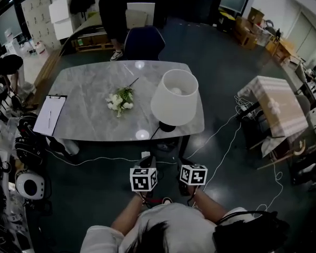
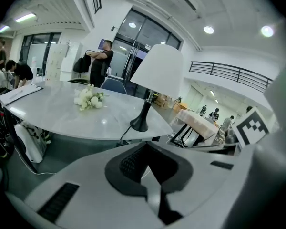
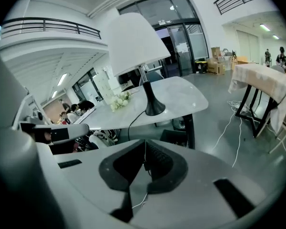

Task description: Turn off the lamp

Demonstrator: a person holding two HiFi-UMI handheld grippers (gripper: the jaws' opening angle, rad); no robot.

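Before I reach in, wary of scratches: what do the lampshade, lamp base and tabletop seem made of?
The lampshade looks matt white, likely fabric or paper: no glare. The lamp base is smooth black, metal or plastic, unclear which. The tabletop looks like polished grey stone or a stone-look slab: veining, mirrored ceiling lights.

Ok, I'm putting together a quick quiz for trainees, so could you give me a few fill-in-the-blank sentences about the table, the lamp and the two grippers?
1. The lamp stands on the table and has a white shade and a ___ base.
2. Between the lamp and the clipboard lies a bunch of ___ flowers.
3. The left gripper and the right gripper both have their jaws ___, with nothing held in them.

Missing words: black; white; shut
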